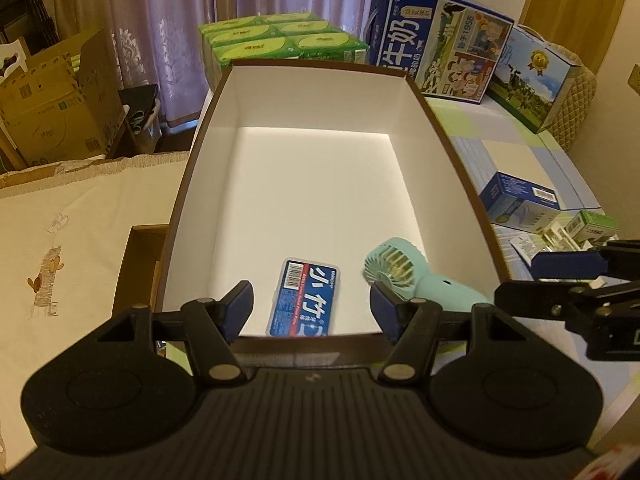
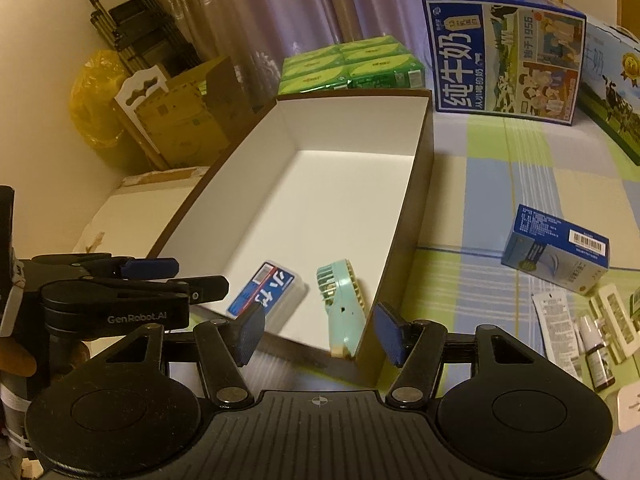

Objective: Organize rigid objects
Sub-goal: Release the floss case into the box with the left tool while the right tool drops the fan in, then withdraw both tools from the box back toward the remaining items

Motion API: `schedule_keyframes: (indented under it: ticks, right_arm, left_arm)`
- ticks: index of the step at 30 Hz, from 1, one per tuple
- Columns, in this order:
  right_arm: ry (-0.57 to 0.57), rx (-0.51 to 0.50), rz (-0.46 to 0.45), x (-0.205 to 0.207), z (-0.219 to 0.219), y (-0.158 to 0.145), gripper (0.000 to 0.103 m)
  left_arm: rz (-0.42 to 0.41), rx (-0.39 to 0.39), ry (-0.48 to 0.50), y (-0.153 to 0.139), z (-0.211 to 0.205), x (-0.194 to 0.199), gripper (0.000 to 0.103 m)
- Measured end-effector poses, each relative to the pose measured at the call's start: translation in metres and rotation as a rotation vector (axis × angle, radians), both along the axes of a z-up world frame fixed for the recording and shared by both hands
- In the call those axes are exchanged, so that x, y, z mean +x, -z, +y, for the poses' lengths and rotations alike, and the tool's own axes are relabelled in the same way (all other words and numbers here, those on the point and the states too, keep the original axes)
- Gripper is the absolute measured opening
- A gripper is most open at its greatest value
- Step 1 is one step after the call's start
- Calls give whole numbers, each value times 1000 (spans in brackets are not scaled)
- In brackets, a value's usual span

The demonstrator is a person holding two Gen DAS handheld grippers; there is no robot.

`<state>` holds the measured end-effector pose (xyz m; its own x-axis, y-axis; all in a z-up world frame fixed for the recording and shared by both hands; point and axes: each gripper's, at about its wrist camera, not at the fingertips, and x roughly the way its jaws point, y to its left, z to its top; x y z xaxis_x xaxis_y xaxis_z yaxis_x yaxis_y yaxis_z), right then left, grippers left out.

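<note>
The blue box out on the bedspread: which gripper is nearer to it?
Right. The right gripper is beside the blue box; the left gripper is farther, over the tray's near end.

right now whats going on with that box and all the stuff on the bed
A person with a tool in each hand is sorting loose items into the open box. A blue case and a small mint fan already lie at its near end. The left tool and right tool are both open and holding nothing, hovering at the box's near edge. A blue carton and small packets and bottles wait outside on the right.
</note>
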<state>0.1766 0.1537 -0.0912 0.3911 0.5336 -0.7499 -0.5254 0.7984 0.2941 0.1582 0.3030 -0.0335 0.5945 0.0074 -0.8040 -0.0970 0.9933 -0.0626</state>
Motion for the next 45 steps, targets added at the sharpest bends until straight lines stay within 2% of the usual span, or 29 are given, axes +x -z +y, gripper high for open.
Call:
schedule_keyframes:
  ticks: [10,19,33,45]
  right_arm:
    - [-31,27,-8,-23,-24,-8,58]
    - [-50,39,-16,-35,-68,-14,58]
    - [-18,35,-5,-31,-157,-18,58]
    - [70,14,22,-29,-238,-10,58]
  left_arm:
    - [-21,2,-5,-17,-23,-29,60]
    - [-19,-4,-5,-22,-62,-45,60]
    - [-3,-30,12,-20,-142,-44,60]
    - [28,-49,94,-4,-213,-30,60]
